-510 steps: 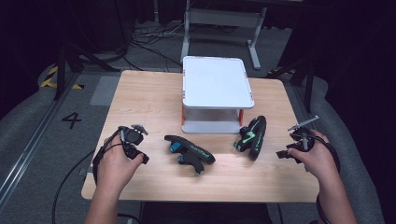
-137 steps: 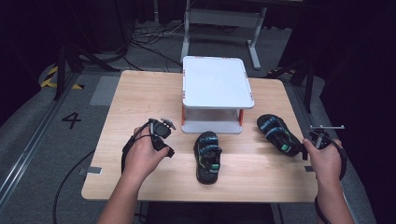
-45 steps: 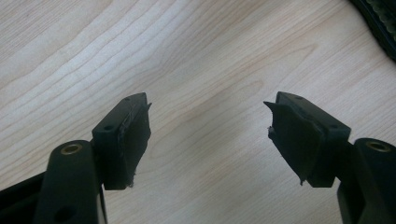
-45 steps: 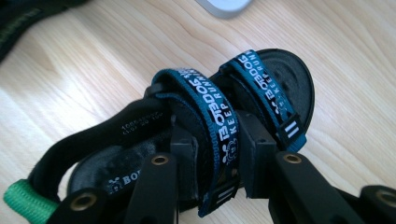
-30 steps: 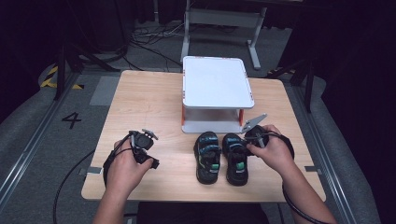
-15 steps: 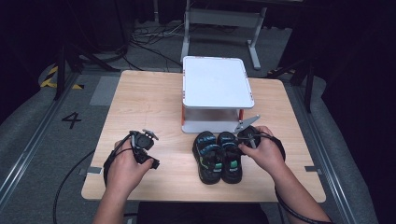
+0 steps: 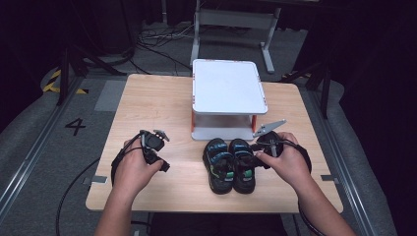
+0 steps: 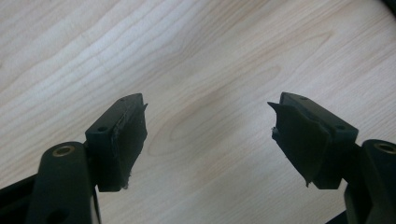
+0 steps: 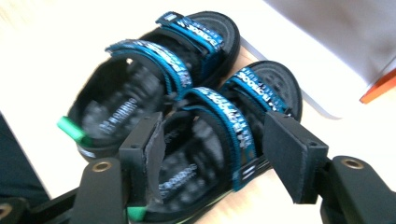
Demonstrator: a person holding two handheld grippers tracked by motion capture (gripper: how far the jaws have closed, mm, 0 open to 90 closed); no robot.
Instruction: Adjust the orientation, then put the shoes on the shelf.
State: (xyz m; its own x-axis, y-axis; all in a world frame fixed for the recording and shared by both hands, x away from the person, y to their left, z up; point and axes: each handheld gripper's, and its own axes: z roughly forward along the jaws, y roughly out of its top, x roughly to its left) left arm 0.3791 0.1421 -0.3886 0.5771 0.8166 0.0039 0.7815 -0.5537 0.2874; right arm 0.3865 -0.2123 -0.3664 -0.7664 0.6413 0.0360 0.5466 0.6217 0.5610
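Hovering just over the pair of black sandals with blue straps, my right gripper (image 7: pixel 261 153) sits in my right hand (image 7: pixel 287 160) at the right side of the light wooden table (image 7: pixel 147 98), its jaws pointing left toward the nearer shoe. Those jaws have just been opening, and in the right gripper view they stand apart with the right sandal (image 9: pixel 219 154) lying between and below them, the pads clear of its straps and sole, so nothing is gripped. That sandal rests flat on the wood, touching the left sandal (image 9: pixel 154 79) side by side, toes toward a white two-tier shelf with orange posts (image 7: pixel 227 93) that stands just beyond them at the middle of the table. Both green heel tabs face my side. My right forearm comes in from the lower right, wrist bent inward, the grey three-cornered plate on the gripper tilted up toward the shelf. My left hand (image 7: pixel 137 164) rests on the table well apart from the shoes, holding the left gripper (image 8: pixel 205 140) low and angled down; its jaws are spread wide over bare wood with nothing between them.
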